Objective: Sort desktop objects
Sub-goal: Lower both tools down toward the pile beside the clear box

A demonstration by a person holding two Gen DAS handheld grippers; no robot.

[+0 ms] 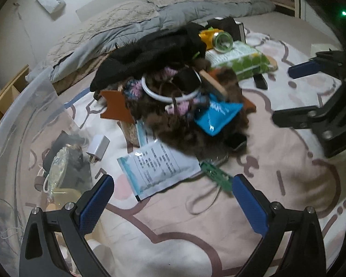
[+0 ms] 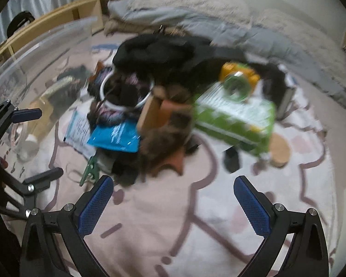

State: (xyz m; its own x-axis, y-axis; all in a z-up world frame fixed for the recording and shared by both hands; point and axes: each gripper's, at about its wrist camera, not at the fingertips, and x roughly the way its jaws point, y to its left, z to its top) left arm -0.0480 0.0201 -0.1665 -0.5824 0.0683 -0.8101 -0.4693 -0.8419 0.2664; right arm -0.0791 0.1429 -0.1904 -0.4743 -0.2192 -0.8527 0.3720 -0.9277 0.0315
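Observation:
A heap of mixed objects lies on a pink patterned bed sheet: black clothing, a white ring, a blue pouch, an orange card, a green tissue pack, a roll of green tape and a white printed sachet. My left gripper is open just in front of the sachet, holding nothing. My right gripper is open over bare sheet in front of the heap. The right wrist view is blurred; it shows the tissue pack and blue pouch.
A clear plastic bin stands at the left, with a white charger and dark items inside. A grey quilt and pillows lie behind the heap. A green clip and a cord lie near my left gripper. A wooden bed frame runs along the left.

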